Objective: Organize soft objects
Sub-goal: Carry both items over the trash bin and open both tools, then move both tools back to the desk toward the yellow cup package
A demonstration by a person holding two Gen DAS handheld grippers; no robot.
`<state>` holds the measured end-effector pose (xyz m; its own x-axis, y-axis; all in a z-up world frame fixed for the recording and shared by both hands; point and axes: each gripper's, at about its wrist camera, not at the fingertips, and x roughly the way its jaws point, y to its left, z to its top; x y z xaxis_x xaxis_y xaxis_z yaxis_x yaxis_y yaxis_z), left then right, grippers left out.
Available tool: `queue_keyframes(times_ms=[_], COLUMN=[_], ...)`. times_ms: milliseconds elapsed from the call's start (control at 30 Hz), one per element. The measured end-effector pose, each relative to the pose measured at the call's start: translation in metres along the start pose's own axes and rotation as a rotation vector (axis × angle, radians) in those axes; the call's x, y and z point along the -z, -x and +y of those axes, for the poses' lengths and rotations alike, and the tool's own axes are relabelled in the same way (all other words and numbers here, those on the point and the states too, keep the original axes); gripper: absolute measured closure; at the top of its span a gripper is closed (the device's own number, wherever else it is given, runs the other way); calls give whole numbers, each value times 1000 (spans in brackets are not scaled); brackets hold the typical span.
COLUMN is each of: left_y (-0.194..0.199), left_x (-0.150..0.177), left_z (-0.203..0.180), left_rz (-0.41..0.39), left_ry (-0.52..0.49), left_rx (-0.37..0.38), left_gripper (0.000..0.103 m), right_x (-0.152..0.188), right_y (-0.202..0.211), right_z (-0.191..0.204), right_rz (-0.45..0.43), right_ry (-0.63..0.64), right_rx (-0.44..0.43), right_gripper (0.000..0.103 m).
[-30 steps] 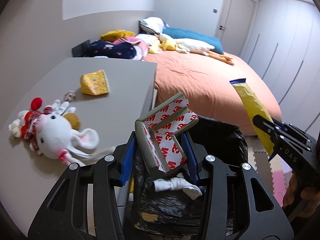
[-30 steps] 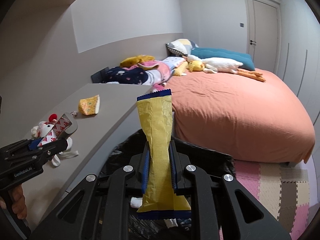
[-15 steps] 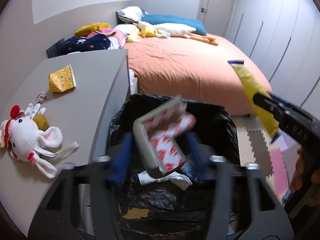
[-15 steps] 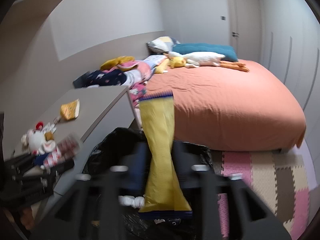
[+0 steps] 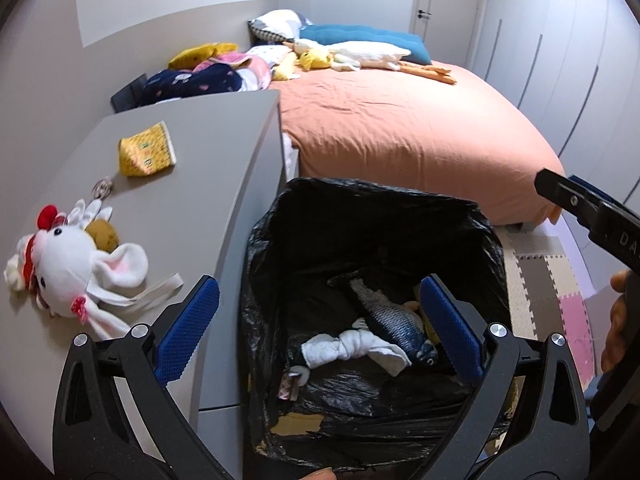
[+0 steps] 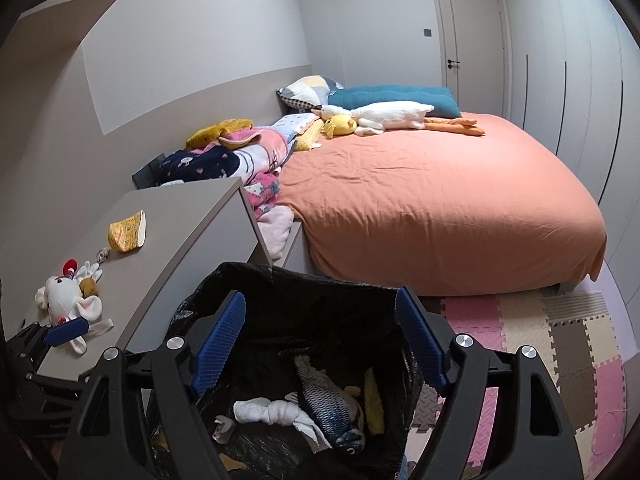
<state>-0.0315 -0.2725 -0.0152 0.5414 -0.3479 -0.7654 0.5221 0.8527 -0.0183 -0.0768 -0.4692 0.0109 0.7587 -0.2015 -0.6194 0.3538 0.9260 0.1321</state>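
Left wrist view: both the left gripper (image 5: pixel 318 314) and right gripper (image 6: pixel 320 338) hang over the bin (image 5: pixel 276 216), jaws opening, empty; next, I judge, the bunny (image 5: pixel 76 268), left of the left gripper.

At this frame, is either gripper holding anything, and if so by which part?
Nothing is held. The left gripper and right gripper are both opening with nothing between their jaws, above the black bin bag.
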Motion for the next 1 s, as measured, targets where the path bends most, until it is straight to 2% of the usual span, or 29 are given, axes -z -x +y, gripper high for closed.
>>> queue_keyframes(times_ms=[567, 767, 1000], left_y=[3, 14, 20], left_x=[-3, -5, -5], left_z=[52, 86, 123], left_rz=[-8, -37, -35], left_ry=[88, 169, 247], left_rx=[-79, -131, -181], left_gripper=[6, 6, 6], right_x=[-4, -6, -11], right_y=[-35, -47, -63], right_z=[50, 77, 108], right_rz=[55, 72, 91], right_ry=[73, 114, 148], right_rx=[-75, -111, -157], right_gripper=[25, 25, 25])
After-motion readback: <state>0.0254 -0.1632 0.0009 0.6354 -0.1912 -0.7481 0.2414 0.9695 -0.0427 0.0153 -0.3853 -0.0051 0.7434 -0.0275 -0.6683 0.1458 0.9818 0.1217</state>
